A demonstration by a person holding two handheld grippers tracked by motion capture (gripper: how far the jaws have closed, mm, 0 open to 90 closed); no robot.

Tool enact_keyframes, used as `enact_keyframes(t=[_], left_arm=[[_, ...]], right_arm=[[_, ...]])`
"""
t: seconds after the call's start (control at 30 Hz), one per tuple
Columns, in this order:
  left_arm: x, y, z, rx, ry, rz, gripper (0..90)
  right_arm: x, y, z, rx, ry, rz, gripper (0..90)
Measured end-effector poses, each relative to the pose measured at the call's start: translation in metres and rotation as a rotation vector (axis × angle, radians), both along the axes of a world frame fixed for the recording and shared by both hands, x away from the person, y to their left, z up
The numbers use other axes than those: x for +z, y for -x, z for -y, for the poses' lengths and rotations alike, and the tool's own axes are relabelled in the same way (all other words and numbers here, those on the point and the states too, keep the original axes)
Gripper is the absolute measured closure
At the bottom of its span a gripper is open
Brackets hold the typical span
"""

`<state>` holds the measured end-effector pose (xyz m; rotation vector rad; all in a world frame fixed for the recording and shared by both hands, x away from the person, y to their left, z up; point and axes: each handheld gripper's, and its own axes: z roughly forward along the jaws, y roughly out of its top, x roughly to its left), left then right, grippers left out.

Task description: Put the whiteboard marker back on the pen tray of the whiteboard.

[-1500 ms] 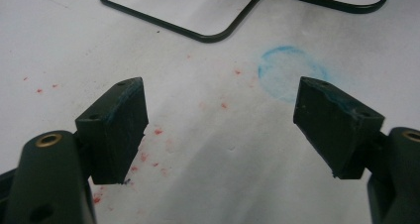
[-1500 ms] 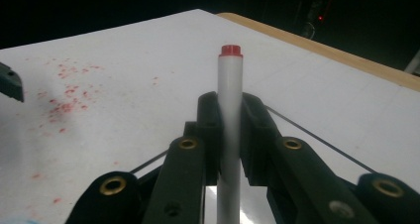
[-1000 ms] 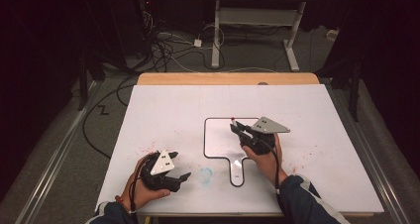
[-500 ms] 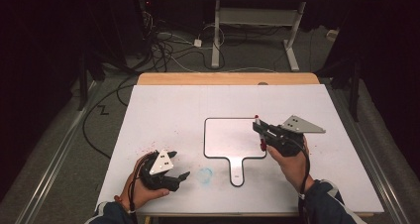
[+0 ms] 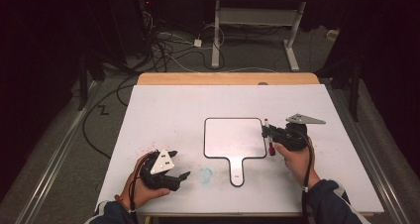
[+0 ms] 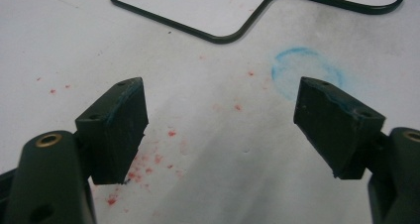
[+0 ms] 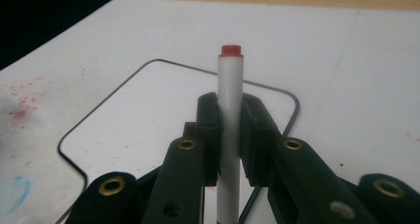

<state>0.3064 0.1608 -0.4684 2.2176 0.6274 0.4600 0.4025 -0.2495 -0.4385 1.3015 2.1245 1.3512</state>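
Right gripper point(image 5: 268, 133) sits just off the right edge of the paddle-shaped whiteboard point(image 5: 233, 137), held in the person's right hand point(image 5: 293, 157). Its 2 jaws are closed tight on a marker point(image 7: 229, 110), gripped around mid-barrel. In the right gripper view the marker stands upright between the jaws, white barrel, red end on top; the whiteboard's dark rim curves behind it. In the high view the marker's red lower end hangs near the whiteboard's right edge; whether it touches the table cannot be told.

Left gripper point(image 5: 174, 173) rests low at the table's point(image 5: 163, 105) front left, in the left hand point(image 5: 143, 192), well apart from the whiteboard. Jaws spread wide, nothing between them. Left gripper view: red specks point(image 6: 148, 159) on the white surface under the jaws, a faint blue smudged ring point(image 6: 307, 73) beyond, whiteboard handle past that.
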Motion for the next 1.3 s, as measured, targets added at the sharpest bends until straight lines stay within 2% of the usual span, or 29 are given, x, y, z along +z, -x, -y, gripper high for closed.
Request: enact_keyframes(t=[0.2, 0.33, 0.53, 0.6, 0.93, 1.13, 1.3], left_arm=[[-0.001, -0.001, 0.002, -0.007, -0.005, -0.004, 20.3], [-0.001, -0.001, 0.001, -0.009, -0.008, -0.007, 20.4], [-0.002, 0.000, 0.003, -0.014, -0.016, -0.006, 20.4], [-0.002, -0.001, 0.003, -0.015, -0.016, -0.009, 20.3], [-0.002, -0.001, 0.004, -0.021, -0.019, -0.014, 20.3], [-0.002, -0.003, 0.006, -0.022, -0.018, -0.017, 20.3], [-0.002, -0.003, 0.008, -0.029, -0.023, -0.017, 20.2]], right_arm=[[-0.015, -0.020, -0.007, -0.027, 0.014, -0.035, 81.6], [-0.023, -0.029, -0.007, -0.045, 0.024, -0.059, 80.4], [-0.029, -0.033, -0.005, -0.073, 0.052, -0.064, 79.2], [-0.030, -0.034, -0.003, -0.089, 0.041, -0.078, 78.4], [-0.032, -0.036, -0.003, -0.103, 0.070, -0.078, 72.8], [-0.032, -0.037, -0.001, -0.110, 0.140, -0.075, 73.7], [-0.032, -0.036, 0.000, -0.088, 0.161, -0.068, 71.3]])
